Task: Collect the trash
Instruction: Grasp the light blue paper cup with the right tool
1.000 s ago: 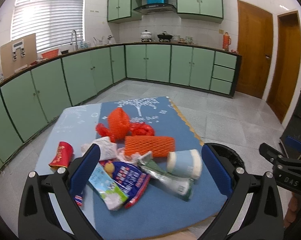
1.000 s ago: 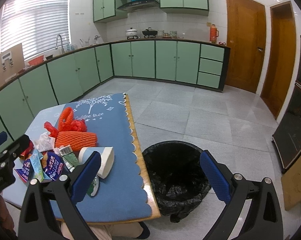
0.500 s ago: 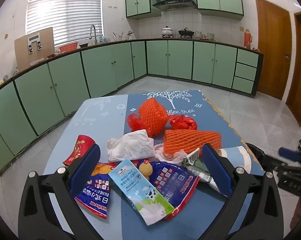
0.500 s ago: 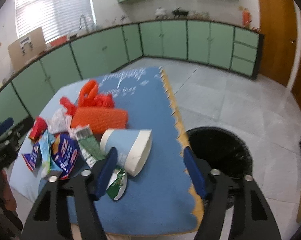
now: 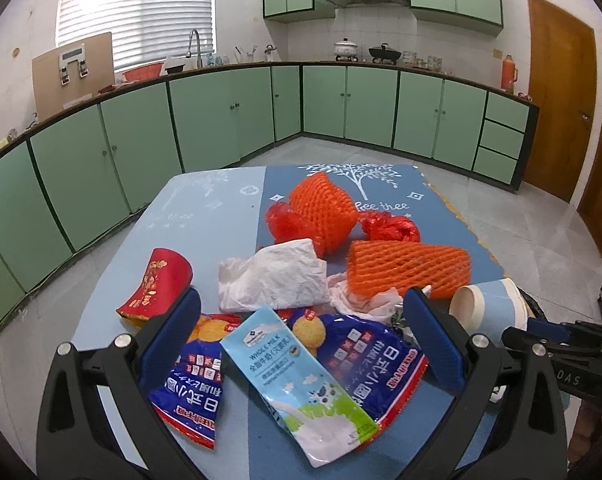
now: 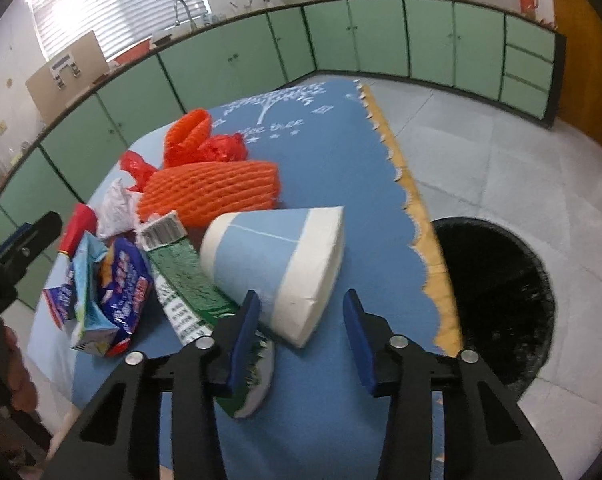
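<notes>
Right gripper (image 6: 301,314): jaws closing around the wide rim end of the paper cup (image 6: 277,264); pads not yet pressing, rim between them.
Cup risk: lying on its side, flattened at the rim; likely to crumple, roll or squirt out if pinched off-centre on the thin paper.
Snag risk: green wrapper (image 6: 189,284) lying under the cup and under the left-hand pad; could get nipped along with it and dragged off the table.
Left gripper (image 5: 297,328): spread wide, grasping nothing; hovering over the milk carton (image 5: 297,384) and blue snack bags (image 5: 377,352).
Carton risk: flat, slick and overlapping the bags; apt to slide away or lift a bag with it.
Crowding: right gripper visible at the edge of the left view, close by the cup; possible collision if both reach inward.
Middle of the heap: crumpled white tissue (image 5: 273,276), red paper cup (image 5: 157,284) on its side, orange foam net (image 5: 409,268) just behind the paper cup.
Further back: second orange net (image 5: 325,216) and red plastic bag (image 5: 389,230), clear of both grippers.
Bin (image 6: 501,300): black-lined, on the floor just beside the table edge (image 6: 417,216); nothing blocking the way across.
Drop risk: light trash may miss the opening if released over the table edge.
</notes>
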{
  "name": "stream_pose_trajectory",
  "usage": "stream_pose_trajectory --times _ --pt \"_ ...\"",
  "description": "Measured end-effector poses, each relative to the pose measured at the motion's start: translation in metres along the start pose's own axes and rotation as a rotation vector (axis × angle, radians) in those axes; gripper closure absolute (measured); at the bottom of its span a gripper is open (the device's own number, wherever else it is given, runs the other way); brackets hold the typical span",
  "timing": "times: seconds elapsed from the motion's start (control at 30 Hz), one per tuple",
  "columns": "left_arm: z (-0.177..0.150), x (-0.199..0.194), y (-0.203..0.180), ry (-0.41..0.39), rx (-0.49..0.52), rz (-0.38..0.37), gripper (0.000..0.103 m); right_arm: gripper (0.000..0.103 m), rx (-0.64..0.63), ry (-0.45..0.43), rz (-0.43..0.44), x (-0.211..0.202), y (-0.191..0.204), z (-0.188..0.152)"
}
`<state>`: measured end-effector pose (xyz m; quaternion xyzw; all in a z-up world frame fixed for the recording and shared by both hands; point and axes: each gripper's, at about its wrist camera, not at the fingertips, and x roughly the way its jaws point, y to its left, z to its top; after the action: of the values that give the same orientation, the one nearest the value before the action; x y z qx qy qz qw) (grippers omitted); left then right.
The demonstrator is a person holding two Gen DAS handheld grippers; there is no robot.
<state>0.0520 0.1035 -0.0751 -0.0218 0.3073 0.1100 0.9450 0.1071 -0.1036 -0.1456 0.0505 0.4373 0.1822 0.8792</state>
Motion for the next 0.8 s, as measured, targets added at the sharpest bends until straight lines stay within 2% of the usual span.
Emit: stream_pose_trajectory --times 0.13,0.2,0.3,0.47,0.8 --pt "-0.001 0.004 0.001 0.013 -0.003 0.000 0.005 0.078 0.036 0.026 0.124 0.007 -0.001 0.002" --pt "-0.001 0.005 0.001 0.014 -0.001 0.002 0.005 0.091 0.033 0.034 0.155 0.008 0.001 0.002" --pt "-0.001 0.006 0.000 0.017 0.001 0.003 0.005 0.100 0.013 0.034 0.170 0.008 0.007 0.003" --pt "0.000 0.009 0.003 0.023 -0.004 0.009 0.005 0.100 -0.017 -0.003 0.193 -0.003 0.013 0.005" --pt "0.016 0.023 -0.004 -0.001 -0.013 0.016 0.005 0.100 -0.043 -0.060 0.115 -0.024 0.010 0.012"
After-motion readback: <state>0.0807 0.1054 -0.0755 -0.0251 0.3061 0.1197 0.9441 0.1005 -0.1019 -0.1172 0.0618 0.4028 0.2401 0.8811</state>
